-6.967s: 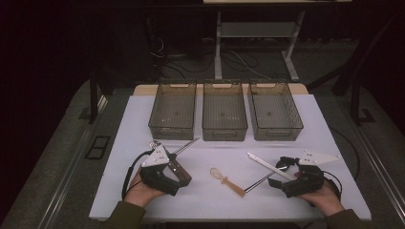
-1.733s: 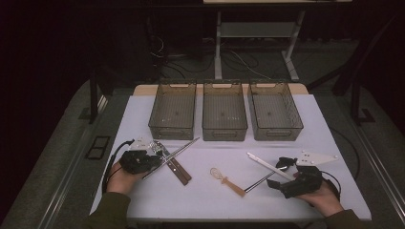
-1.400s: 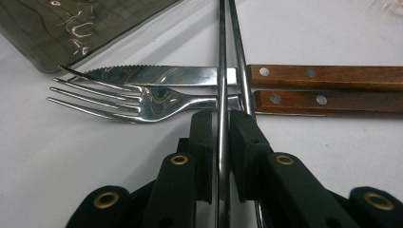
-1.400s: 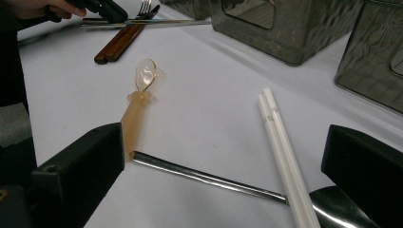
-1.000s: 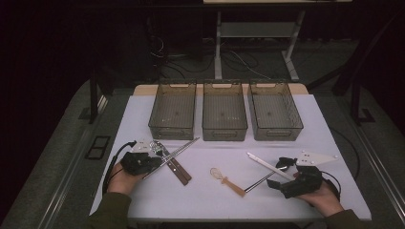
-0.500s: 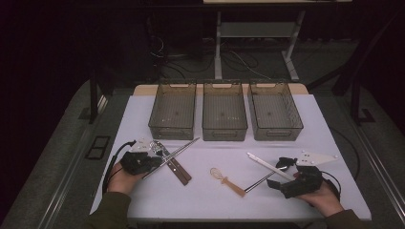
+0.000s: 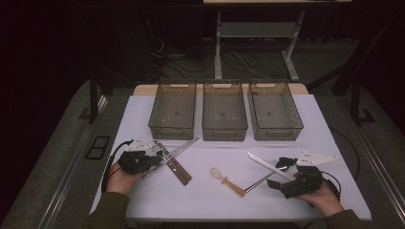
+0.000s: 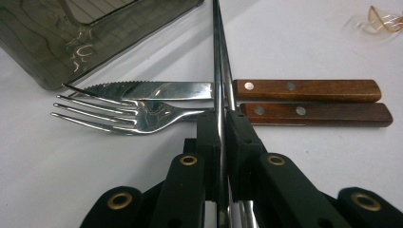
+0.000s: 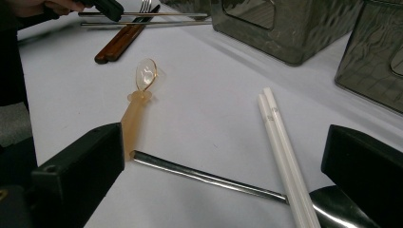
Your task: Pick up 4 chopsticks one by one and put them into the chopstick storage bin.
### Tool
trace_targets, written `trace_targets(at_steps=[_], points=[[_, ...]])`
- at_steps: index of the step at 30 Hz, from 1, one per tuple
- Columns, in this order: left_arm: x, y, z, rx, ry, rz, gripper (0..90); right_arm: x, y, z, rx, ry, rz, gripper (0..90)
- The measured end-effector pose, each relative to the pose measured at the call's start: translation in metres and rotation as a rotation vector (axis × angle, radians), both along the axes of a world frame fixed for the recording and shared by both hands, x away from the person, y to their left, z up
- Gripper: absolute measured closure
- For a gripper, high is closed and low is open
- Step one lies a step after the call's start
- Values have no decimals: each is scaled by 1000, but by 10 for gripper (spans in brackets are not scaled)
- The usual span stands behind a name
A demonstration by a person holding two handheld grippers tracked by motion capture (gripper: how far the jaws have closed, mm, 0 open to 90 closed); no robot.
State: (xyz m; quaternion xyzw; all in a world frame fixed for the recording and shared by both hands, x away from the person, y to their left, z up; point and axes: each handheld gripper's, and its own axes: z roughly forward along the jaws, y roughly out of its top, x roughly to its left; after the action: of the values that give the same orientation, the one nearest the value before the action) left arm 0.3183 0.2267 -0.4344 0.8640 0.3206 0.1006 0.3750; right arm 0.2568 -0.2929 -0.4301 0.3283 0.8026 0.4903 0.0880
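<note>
1. Three smoky translucent plastic bins (image 7: 225, 116) stand in a row at the far side.
2. A small amber plastic spoon (image 7: 227, 180) lies near the middle.
3. White plastic chopsticks (image 7: 267, 165) cross a steel spoon (image 9: 209, 177) at the right.

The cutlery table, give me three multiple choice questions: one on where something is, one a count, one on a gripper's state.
1. Where does the amber spoon lie?
A. in the middle bin
B. on the table between the two grippers
C. under the fork

2. How many bins stand in the row?
A. two
B. three
C. four

3. How is the left gripper?
A. shut on the metal chopsticks
B. wide open over the fork
C. holding the knife

Key: 1 B, it rests on the bare white table; 2 B, three stand side by side; 3 A, its jaws pinch the thin rods.
</note>
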Motion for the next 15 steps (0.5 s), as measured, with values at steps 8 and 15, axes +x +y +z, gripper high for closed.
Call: trace_targets(at_steps=[8, 15], points=[[-4, -3, 8, -21, -5, -4, 840, 0, 0, 0, 1, 0, -1, 5], [-7, -4, 14, -36, -7, -6, 839, 0, 0, 0, 0, 0, -2, 5]])
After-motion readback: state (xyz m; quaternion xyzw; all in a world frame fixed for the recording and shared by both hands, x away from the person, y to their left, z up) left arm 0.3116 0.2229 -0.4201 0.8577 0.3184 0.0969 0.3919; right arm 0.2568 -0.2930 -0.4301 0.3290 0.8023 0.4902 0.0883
